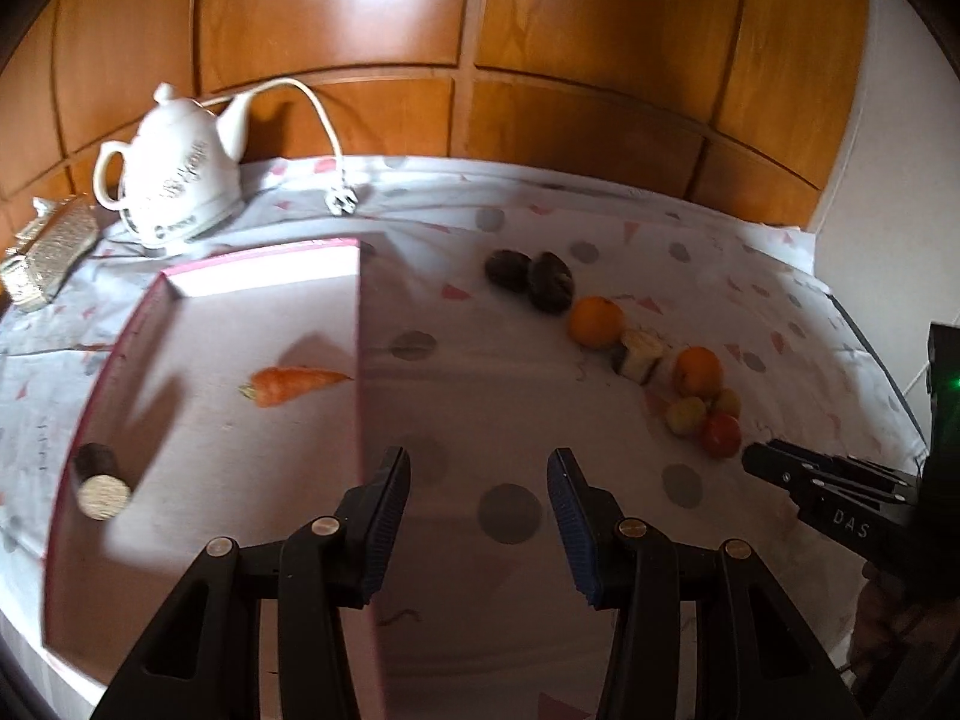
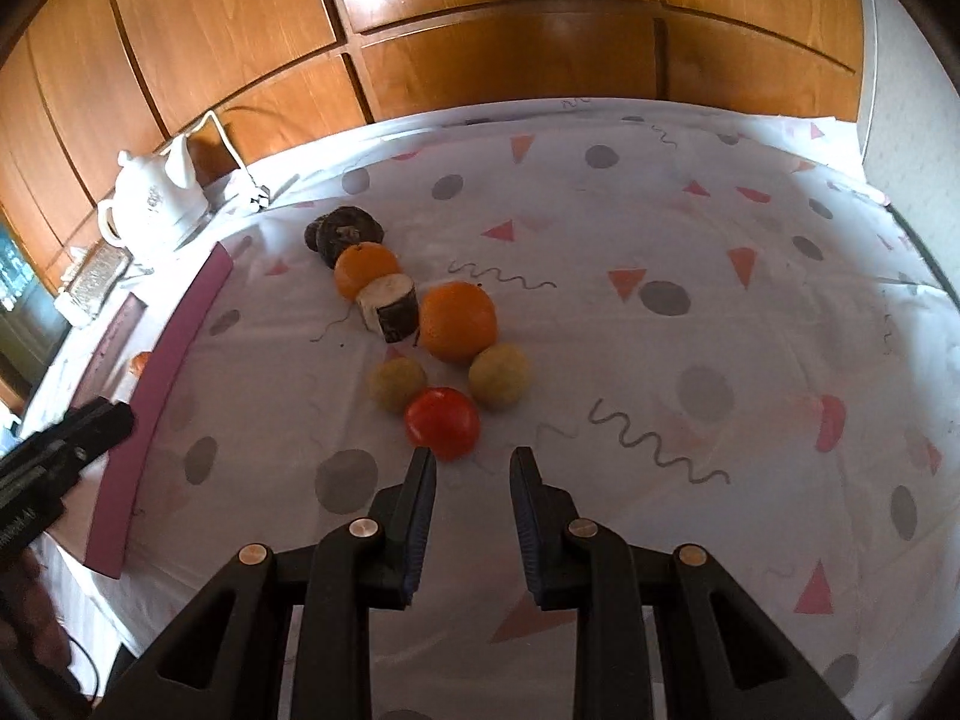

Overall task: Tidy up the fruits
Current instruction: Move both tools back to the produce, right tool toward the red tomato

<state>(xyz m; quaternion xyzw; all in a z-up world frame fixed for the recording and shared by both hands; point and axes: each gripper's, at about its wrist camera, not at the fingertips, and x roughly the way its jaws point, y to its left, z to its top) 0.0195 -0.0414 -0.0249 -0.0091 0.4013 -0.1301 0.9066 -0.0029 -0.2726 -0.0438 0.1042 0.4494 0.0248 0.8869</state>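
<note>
Your right claw (image 2: 470, 462) hung open and empty just short of the red tomato (image 2: 443, 423), which sat touching two yellowish fruits mid-bench. Your left claw (image 1: 480, 468) gaped open too; only its view showed the carrot (image 1: 288, 384) lying inside the pink tray (image 1: 180, 288).

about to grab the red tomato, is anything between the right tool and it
Nothing visible. The right tool is open, and the round red tomato lies just ahead of its left fingertip on the patterned tablecloth. The two yellowish round fruits sit beyond it.
</note>
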